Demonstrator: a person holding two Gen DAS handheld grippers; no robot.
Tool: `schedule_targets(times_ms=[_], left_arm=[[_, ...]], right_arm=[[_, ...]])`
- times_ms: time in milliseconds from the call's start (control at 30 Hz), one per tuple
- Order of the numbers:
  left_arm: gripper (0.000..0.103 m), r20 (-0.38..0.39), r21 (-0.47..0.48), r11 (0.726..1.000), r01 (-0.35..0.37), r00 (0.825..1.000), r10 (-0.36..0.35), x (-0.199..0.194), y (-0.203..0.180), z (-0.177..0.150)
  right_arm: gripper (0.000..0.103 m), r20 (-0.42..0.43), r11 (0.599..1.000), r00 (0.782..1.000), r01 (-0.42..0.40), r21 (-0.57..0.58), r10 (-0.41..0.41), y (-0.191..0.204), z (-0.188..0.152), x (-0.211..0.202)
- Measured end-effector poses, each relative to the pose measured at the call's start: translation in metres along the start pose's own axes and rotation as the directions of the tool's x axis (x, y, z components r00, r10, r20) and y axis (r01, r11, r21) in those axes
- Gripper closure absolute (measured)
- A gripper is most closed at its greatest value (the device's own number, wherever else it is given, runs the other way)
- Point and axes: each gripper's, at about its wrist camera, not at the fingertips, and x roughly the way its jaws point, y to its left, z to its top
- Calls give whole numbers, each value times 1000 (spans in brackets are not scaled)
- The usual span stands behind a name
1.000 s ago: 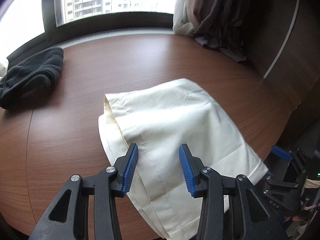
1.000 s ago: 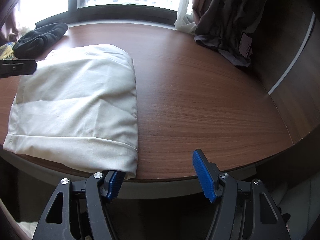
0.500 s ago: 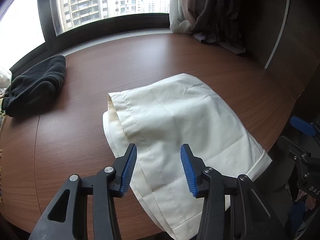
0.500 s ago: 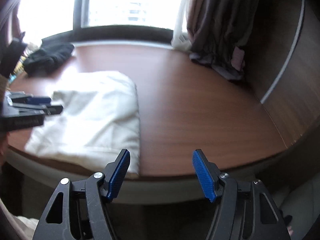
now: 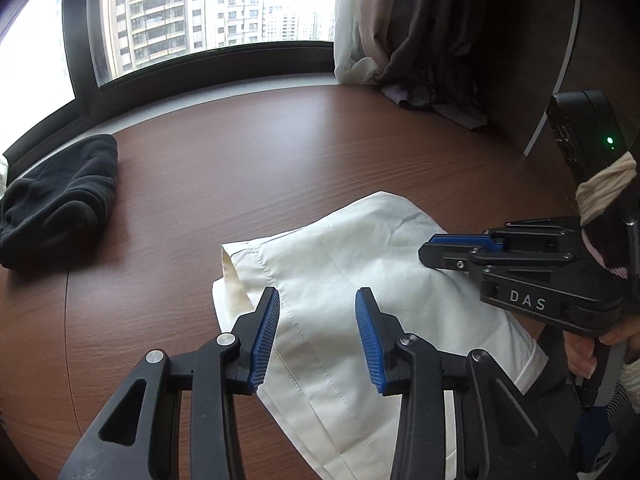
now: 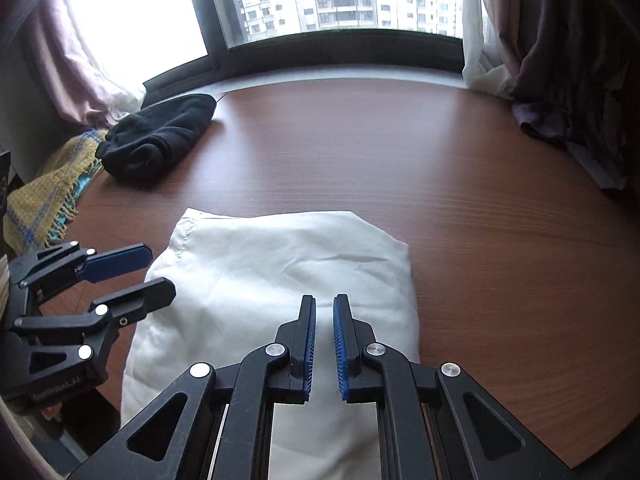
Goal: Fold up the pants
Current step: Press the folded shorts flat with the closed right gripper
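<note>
Pants (image 5: 360,272), cream, folded into a compact bundle: lay flat on the desk (image 5: 280,152) at its near edge, hemmed openings turned toward the left side, one corner overhanging the rim

Left tongs (image 5: 316,334): hovered above the bundle's stitched hem, blue pads apart with cloth visible below the gap, not gripping it; jaws had just been narrowing a little. In the right wrist view these tongs (image 6: 138,274) stood at the bundle's left edge, parted

Right tongs (image 6: 324,344): poised over the near middle of the pants (image 6: 288,280), pads (image 6: 309,344) drawn almost together, only a slim gap, nothing pinched; jaws had just been closing. Seen side-on from the left wrist (image 5: 430,250), over the bundle's right part

Dark fleece garment (image 5: 60,208): heaped at the desk's far left, well apart from the pants

Curtains (image 5: 400,32): bunched at the far right corner by the window (image 5: 200,8)
</note>
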Motion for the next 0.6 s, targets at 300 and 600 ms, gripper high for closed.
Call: schedule_targets(times_ms=[300,600], left_arm=[[64,-61,25,1000,1,998,0,17,2,-12],[64,-2,-39,999,-6,1000,6,-4,21,-2]], right_arm=[[92,-84,994,991,110,20,-108,-19,-3,30],[92,5,987,994,108,121,-109,-39,19,10]])
